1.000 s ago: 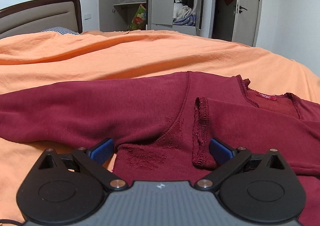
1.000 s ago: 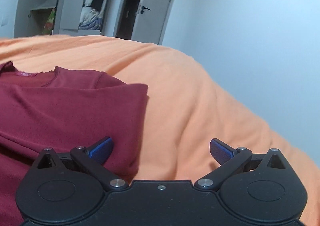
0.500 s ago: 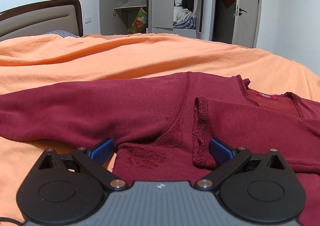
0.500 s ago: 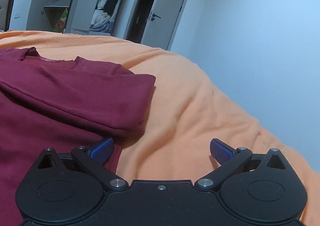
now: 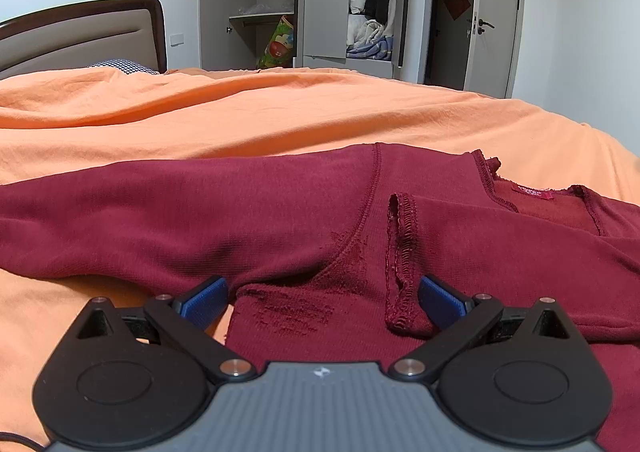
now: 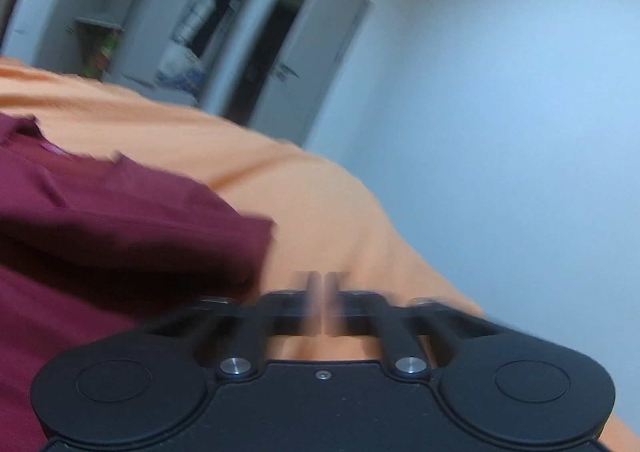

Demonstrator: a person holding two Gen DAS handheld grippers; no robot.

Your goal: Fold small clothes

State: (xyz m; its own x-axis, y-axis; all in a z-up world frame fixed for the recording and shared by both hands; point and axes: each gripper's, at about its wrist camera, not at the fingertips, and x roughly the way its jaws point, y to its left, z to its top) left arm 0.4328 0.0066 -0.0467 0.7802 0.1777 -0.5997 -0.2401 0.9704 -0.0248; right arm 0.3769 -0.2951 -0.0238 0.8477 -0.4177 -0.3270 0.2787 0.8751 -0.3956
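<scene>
Clearly the maroon top [image 5: 280, 211] lies flat on the orange bedsheet [image 5: 240, 119]. Left gripper [image 5: 322, 298] gapes wide, empty, straddling its near armpit. Right gripper [image 6: 323, 302] looks pinched together, blurred, apparently empty; closing beside the right fold could miss it and snag sheet.

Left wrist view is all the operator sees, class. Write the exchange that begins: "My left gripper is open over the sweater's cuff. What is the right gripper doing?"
Observer: The right gripper is shut, fingers together, though the picture is blurred.
Operator: Is it holding the maroon sweater?
Observer: No cloth shows between the fingers. The sweater's folded edge lies just left of them.
Operator: What is under it?
Observer: The orange bedsheet, which rounds off at the bed's edge toward a pale wall.
</scene>
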